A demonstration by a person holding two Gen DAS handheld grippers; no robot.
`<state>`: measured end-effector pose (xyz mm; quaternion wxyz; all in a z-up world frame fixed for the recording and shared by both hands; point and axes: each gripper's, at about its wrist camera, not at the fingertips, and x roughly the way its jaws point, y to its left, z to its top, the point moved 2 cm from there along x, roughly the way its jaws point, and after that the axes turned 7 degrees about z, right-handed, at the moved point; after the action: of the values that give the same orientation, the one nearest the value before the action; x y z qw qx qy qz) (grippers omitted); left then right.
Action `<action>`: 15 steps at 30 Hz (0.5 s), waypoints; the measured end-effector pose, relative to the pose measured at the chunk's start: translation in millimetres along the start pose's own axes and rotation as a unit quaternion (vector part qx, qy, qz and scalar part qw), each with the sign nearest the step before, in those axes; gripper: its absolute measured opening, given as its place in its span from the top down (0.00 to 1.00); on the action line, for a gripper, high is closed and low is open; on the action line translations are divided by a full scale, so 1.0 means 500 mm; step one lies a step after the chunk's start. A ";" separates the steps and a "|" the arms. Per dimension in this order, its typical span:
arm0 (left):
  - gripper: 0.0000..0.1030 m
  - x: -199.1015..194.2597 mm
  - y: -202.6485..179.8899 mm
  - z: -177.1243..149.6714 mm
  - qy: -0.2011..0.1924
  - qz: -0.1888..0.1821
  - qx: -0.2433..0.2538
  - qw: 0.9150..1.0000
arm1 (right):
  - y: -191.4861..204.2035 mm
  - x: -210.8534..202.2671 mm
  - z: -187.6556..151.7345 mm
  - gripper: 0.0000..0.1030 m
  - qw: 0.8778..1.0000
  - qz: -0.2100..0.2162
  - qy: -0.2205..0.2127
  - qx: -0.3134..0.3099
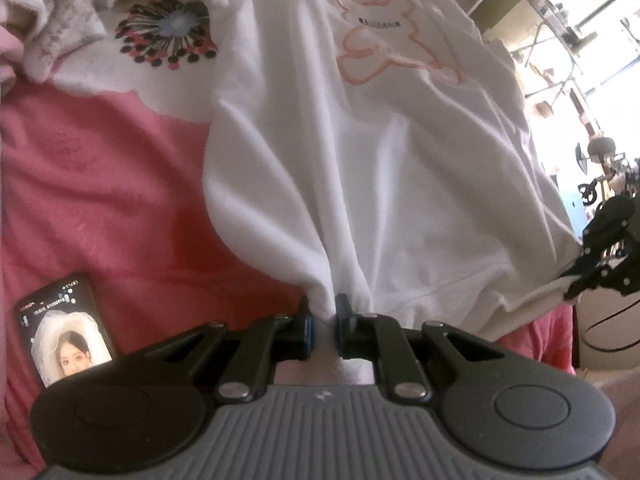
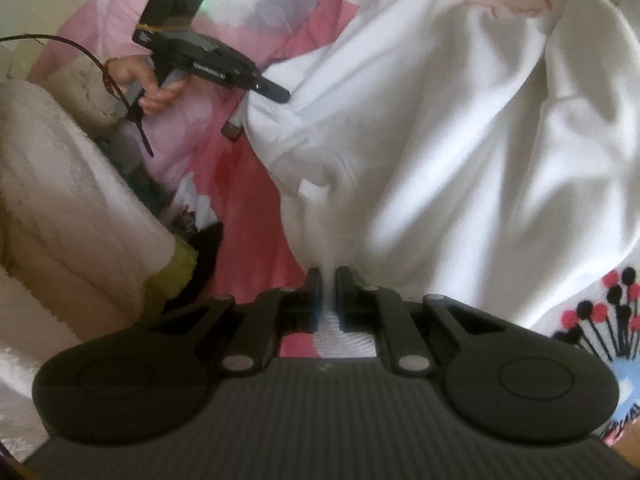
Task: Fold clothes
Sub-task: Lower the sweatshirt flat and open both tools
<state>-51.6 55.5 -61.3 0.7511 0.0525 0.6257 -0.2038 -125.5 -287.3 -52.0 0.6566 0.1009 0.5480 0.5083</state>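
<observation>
Left wrist view shows my left gripper (image 1: 323, 316) pinched on the near hem of the white T-shirt (image 1: 384, 152), which runs lengthwise away across the pink bedspread (image 1: 100, 184), print at the far end, while my right gripper (image 2: 328, 286) clamps the hem's other corner.
</observation>
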 end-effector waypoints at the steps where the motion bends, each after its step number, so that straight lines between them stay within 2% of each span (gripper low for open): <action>1: 0.88 0.005 0.000 -0.002 0.006 -0.004 0.002 1.000 | -0.005 0.002 -0.005 0.93 1.000 -0.006 0.005 0.003; 4: 0.84 0.014 0.014 0.001 0.026 -0.016 -0.016 0.999 | -0.032 0.007 -0.020 0.92 0.999 -0.037 0.024 0.019; 8: 0.57 -0.021 0.037 0.009 0.022 -0.030 -0.032 0.999 | -0.054 -0.002 -0.031 0.90 0.997 -0.039 0.003 0.063; 9: 0.52 -0.036 0.036 0.010 0.019 -0.036 -0.023 0.999 | -0.053 -0.012 -0.032 0.85 0.997 -0.033 -0.008 0.071; 10: 0.50 -0.049 0.035 0.012 0.017 -0.042 -0.013 0.999 | -0.049 -0.028 -0.034 0.76 0.997 -0.024 -0.022 0.077; 12: 0.44 -0.075 0.027 0.019 0.016 -0.063 0.012 0.998 | -0.041 -0.065 -0.036 0.68 0.995 -0.004 -0.053 0.086; 14: 0.43 -0.097 0.015 0.026 0.012 -0.081 0.033 0.996 | -0.040 -0.114 -0.033 0.62 0.990 0.006 -0.101 0.094; 15: 0.42 -0.106 0.008 0.029 0.007 -0.086 0.041 0.995 | -0.040 -0.140 -0.030 0.56 0.987 0.010 -0.127 0.099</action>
<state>-43.9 66.7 -8.2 0.7238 0.0308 0.6240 -0.2928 -118.5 -357.7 -28.3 0.7025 0.2347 0.5066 0.4414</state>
